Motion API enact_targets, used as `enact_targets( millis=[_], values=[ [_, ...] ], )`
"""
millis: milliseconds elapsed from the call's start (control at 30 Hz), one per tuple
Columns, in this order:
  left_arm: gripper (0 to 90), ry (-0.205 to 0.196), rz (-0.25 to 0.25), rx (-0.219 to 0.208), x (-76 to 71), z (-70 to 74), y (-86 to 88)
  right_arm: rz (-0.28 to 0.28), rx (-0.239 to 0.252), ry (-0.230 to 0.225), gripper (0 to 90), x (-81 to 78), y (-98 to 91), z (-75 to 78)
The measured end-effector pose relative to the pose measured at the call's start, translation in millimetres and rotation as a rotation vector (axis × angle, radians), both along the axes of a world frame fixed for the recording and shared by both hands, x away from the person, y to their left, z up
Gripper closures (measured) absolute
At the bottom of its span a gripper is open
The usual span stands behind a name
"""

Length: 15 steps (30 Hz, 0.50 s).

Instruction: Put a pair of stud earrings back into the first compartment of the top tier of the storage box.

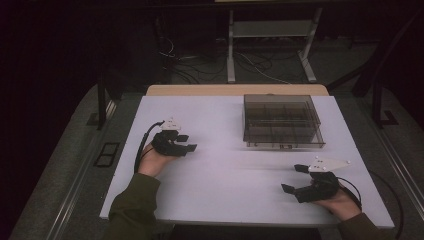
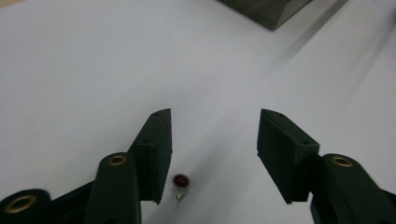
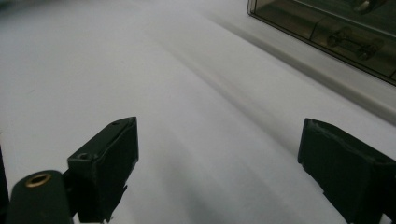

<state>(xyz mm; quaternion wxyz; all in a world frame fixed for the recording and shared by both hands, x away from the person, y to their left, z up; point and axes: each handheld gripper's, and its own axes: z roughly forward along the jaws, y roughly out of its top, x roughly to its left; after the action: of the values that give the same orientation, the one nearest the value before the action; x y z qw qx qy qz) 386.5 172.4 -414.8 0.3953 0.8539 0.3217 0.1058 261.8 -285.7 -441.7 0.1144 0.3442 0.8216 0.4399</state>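
A tiny brown disc-shaped part (image 2: 181, 180) with thin metal leads lies on the white table (image 1: 225, 170). It sits low between the jaws of my left gripper (image 2: 215, 114), close beside the left pad and not touching it. That gripper (image 1: 186, 142) is open and hovers low over the table's left side. My right gripper (image 1: 292, 178) rests near the front right of the table, wide open, with nothing between its jaws (image 3: 219, 123).
A smoky clear plastic organiser box (image 1: 281, 121) with inner compartments stands at the back right of the table; a corner of the box (image 2: 266, 9) lies ahead of the left gripper. Table legs and cables are on the floor beyond.
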Motion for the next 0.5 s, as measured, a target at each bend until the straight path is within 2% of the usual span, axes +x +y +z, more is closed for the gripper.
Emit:
enact_targets(
  millis=[167,233,333,500],
  values=[
    [54.8,0.013,0.016,0.029,3.2,-5.8,2.6,-0.001,-0.003,-0.001,11.7,-0.2,0.3,-0.2],
    [57.1,0.022,0.017,0.06,5.5,-8.1,5.1,-0.002,-0.004,0.0,11.7,-0.2,0.3,-0.5],
    [63.8,0.028,0.033,0.065,6.8,-11.4,7.4,0.0,-0.002,0.0,11.8,-0.4,0.3,-0.5],
    [68.0,0.047,0.028,0.072,8.5,-16.2,9.2,-0.001,-0.003,0.0,11.8,-0.4,0.2,-0.6]
  ],
)
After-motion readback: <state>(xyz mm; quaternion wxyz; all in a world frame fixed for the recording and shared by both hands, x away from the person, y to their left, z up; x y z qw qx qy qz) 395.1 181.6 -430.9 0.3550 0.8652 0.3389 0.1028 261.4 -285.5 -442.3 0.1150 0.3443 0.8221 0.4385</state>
